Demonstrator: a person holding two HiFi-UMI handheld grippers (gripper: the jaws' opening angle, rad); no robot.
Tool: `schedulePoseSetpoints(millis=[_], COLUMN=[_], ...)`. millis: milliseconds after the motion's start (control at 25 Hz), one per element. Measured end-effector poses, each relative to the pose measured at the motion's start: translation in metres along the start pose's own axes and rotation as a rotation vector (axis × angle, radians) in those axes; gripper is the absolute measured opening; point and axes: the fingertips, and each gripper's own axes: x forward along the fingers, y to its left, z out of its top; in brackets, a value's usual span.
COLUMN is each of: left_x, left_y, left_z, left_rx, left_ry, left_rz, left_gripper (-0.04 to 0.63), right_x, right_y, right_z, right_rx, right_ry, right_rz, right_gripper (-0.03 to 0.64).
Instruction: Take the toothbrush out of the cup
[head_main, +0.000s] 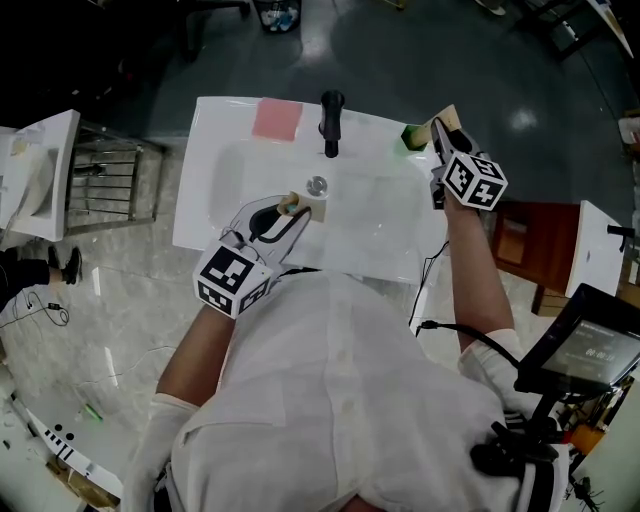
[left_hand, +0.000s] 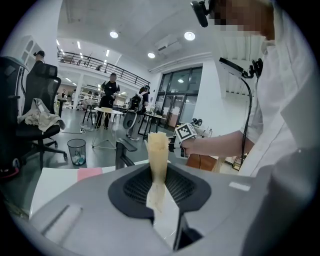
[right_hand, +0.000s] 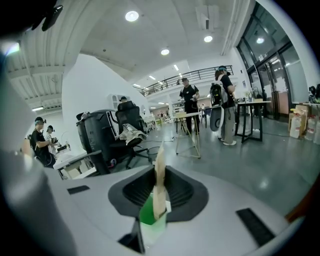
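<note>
White sink top (head_main: 200, 205) is sitting below the person in the white shirt (head_main: 340, 400), on a shiny grey floor. Big open room with desks, chairs and people is showing far behind both tools.

Far to the left of the left gripper (head_main: 293, 207), a metal rack (head_main: 105, 180) is standing on the floor. A pink square (head_main: 276, 119) is lying on the sink top, out ahead of that gripper. The left gripper is hanging over the bowl of the sink. Its tan pads (left_hand: 157, 147) are looking pressed together, and nothing is showing between them. The round drain (head_main: 317, 185) is lying just past its tips, and the black tap (head_main: 331, 120) is standing further ahead.

The green cup (head_main: 412, 137) is sitting near the back corner of the sink top, right at the tips of the right gripper (head_main: 438, 128). In the right gripper view, the cup is showing low down between the jaws, and the pads are pulled in close together over it. Whether they are squeezing anything is not clear. The toothbrush is too small to make out.
</note>
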Motion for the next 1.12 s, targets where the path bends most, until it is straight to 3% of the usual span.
schedulePoseSetpoints(millis=[440,1120], left_x=[-0.001,0.008], left_y=[0.0,-0.02], left_z=[0.005,0.012], left_rx=[0.003,0.032], left_ry=[0.004,-0.019], left_rz=[-0.017,-0.03], left_gripper=[0.081,0.081], right_x=[-0.01,-0.051], right_y=[0.01,0.027], right_z=[0.016,0.069], right_rx=[-0.026,-0.039], right_ry=[-0.015,-0.129], right_rz=[-0.005,0.055], right_gripper=[0.064,0.063])
